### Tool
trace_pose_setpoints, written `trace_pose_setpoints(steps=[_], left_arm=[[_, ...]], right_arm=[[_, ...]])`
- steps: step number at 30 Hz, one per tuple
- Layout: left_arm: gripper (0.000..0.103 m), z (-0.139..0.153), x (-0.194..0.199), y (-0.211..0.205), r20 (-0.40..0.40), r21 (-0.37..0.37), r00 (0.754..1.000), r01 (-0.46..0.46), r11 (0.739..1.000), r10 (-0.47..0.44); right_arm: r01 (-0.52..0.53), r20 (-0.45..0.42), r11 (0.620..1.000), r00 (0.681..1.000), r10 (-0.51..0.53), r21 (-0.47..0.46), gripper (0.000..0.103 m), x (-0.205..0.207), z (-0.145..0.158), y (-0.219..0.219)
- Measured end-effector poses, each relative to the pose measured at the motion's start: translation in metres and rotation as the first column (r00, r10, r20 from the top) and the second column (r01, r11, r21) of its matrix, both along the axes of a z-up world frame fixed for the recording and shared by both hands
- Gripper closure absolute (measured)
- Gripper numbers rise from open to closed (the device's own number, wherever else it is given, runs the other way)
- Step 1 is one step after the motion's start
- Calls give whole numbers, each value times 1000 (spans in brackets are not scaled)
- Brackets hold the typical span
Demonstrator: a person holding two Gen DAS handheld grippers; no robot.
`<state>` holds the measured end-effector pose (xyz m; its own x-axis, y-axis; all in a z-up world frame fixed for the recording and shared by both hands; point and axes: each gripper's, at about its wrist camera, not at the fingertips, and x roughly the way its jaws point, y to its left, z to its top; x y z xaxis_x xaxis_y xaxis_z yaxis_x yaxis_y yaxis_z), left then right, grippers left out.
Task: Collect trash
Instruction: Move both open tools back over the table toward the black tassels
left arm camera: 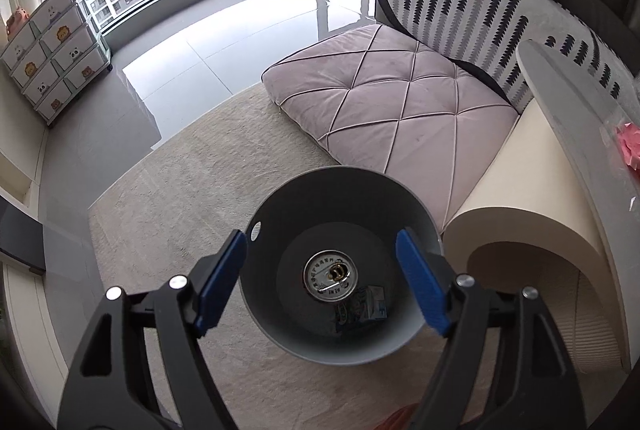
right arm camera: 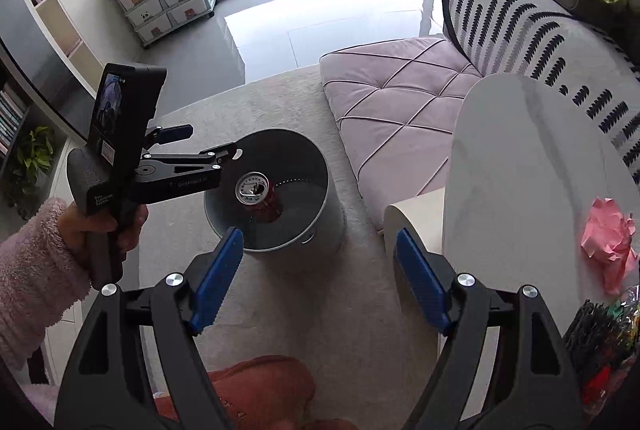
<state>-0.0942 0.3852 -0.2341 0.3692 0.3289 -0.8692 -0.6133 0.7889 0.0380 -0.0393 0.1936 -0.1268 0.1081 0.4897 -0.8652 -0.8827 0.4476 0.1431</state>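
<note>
Nearest the lens in the left wrist view, the left gripper fills the lower frame with its blue fingers spread wide and nothing between them, poised directly above the round grey bin that stands on the pale carpet. Inside the bin a drink can stands upright, top toward the camera, with a small printed carton or wrapper lying against the bin floor just beside it. In the right wrist view the right gripper is likewise wide open and empty at the bottom of the frame, hanging over carpet between the bin and the white table at the right. On that table, at the right edge of the frame, a crumpled pink paper lies loose, and below it, toward the lower right corner, sits a heap of dark and coloured wrappers. My reading is that a drop into the bin is complete and the step in hand is going for the next piece. The pink paper lies near the right gripper, up and to the right of its fingertips, so the next move calls for swinging that gripper over the tabletop and closing gently on the crumple's high folds, since it is light and could skid on the smooth surface.
</note>
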Motion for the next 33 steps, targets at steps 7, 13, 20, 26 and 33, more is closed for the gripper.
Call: trace_pose_setpoints(steps=[7, 13, 20, 26, 33], left_arm=[[26, 14, 5, -22, 0, -20, 1000, 32, 999, -32], [23, 52, 32, -73, 41, -26, 987, 158, 987, -157], [22, 89, 87, -155, 129, -53, 922, 374, 926, -365], [22, 100, 124, -235, 148, -39, 827, 553, 832, -543], [22, 94, 157, -312, 151, -80, 728, 683, 726, -669]], right_arm=[[110, 2, 994, 994, -110, 2, 27, 11, 7, -43], [302, 18, 953, 953, -302, 14, 27, 24, 23, -107], [551, 49, 834, 832, -552, 33, 27, 37, 39, -210], [719, 43, 693, 692, -720, 53, 27, 39, 43, -294], [824, 42, 563, 561, -827, 69, 27, 30, 44, -364]])
